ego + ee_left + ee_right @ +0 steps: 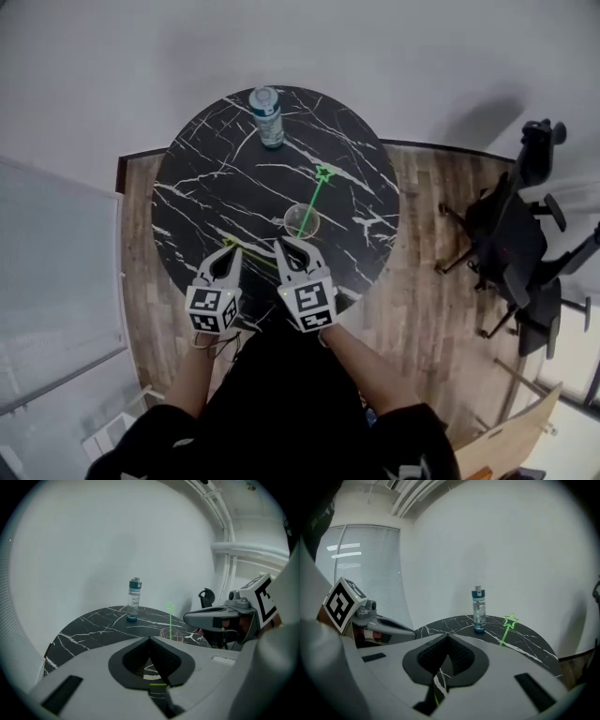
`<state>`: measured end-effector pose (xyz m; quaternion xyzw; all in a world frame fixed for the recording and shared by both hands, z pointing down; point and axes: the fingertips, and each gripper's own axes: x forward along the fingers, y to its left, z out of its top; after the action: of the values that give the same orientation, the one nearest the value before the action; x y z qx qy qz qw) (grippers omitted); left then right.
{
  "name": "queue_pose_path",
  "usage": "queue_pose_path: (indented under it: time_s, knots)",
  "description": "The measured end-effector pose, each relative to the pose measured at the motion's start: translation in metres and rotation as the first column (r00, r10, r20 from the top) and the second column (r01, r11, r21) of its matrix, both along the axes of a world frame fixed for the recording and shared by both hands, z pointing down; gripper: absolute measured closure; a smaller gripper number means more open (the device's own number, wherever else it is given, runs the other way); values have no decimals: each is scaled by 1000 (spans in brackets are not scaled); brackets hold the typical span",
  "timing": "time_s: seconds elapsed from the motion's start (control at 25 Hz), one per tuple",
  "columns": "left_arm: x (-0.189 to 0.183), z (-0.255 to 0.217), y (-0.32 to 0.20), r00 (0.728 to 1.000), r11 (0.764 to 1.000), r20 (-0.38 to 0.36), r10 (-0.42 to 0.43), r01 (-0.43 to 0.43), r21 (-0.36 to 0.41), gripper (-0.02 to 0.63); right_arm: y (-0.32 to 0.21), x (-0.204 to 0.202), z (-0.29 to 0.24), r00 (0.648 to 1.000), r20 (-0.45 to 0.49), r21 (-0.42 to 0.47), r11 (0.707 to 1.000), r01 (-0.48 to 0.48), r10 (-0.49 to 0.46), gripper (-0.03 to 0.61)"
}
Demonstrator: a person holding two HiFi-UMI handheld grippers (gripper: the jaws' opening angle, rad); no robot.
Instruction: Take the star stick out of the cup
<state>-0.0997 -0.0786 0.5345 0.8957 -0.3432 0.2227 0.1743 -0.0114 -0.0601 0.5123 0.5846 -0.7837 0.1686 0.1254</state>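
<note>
A clear cup stands near the middle of the round black marble table. A thin green star stick leans in it, its star tipped toward the far side. My left gripper and right gripper hover side by side over the table's near edge, just short of the cup. Both are shut and hold nothing. The left gripper view shows the cup and star ahead to the right. In the right gripper view only the star and upper stick show; the cup is hidden.
A water bottle with a blue cap stands at the table's far edge. A thin yellow-green stick lies on the table between the grippers. A black office chair stands on the wood floor to the right, a glass partition to the left.
</note>
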Motion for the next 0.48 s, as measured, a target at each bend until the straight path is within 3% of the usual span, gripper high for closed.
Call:
queue_pose_path:
  time_s: [0.48]
  knots:
    - [80,-12,10,985,985,9,172,-172,31,615,26,69,-7,991,-23,19,992,-128,128,584]
